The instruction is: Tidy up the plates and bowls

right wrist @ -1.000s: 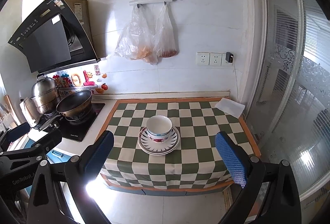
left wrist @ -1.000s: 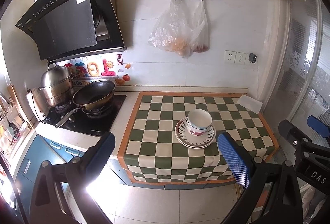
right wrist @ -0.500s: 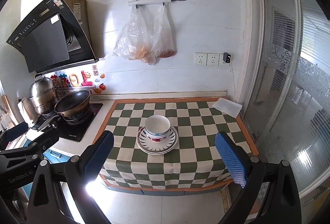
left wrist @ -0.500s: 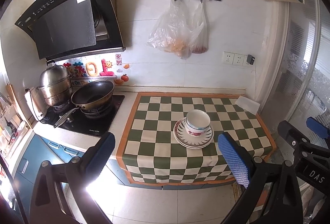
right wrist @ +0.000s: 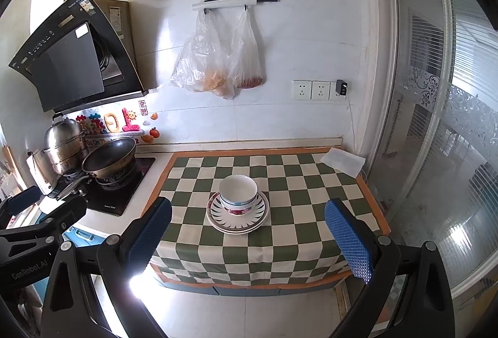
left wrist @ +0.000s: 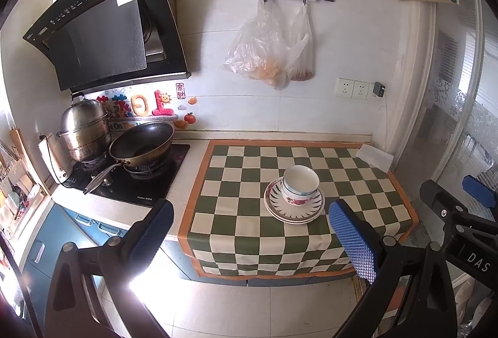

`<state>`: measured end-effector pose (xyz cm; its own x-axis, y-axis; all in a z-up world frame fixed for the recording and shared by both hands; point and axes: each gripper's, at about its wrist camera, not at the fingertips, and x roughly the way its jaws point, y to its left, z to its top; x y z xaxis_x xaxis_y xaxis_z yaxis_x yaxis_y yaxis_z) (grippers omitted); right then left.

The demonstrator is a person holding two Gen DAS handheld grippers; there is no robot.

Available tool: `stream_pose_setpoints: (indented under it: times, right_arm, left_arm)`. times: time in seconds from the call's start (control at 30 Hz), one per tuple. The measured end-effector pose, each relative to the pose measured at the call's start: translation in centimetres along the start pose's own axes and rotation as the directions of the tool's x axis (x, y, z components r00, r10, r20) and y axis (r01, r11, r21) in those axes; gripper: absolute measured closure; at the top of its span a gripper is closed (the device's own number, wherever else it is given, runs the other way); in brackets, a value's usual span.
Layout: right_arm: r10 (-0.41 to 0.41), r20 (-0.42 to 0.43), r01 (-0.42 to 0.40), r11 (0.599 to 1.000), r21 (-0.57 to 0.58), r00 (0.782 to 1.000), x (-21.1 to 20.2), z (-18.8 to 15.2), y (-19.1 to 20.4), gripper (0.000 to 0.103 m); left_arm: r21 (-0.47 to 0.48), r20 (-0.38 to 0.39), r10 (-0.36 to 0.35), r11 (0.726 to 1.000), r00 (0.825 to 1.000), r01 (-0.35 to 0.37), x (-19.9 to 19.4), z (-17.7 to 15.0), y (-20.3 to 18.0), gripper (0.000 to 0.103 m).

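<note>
Both cameras sit farther back than before. My left fingers (left wrist: 249, 232) and right fingers (right wrist: 252, 232) are spread, empty. Bowl (right wrist: 238, 193) tops plates (right wrist: 238, 218) mid-worktop (right wrist: 295, 182); a careless nudge could slide it off.

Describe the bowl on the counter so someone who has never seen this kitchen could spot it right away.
Find the green and white checked cloth covering the counter right of the stove. Near its middle sits a small stack of plates with a dark spiked rim pattern. The bowl stands upright on top of them: white inside, with a blue band and red flowers outside, the only bowl there.
</note>
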<state>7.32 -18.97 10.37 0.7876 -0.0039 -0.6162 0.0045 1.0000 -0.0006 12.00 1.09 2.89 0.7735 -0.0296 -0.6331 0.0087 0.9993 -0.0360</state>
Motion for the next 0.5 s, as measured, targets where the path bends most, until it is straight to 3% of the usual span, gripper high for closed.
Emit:
stream_pose_setpoints:
  times: [0.5]
  right_arm:
    - [-0.005, -0.003, 0.005, 1.000, 0.002, 1.000, -0.14, 0.08, 0.25, 0.002]
  left_arm:
    - [-0.015, -0.001, -0.003, 1.000, 1.000, 0.003, -0.12, -0.19, 0.03, 0.001]
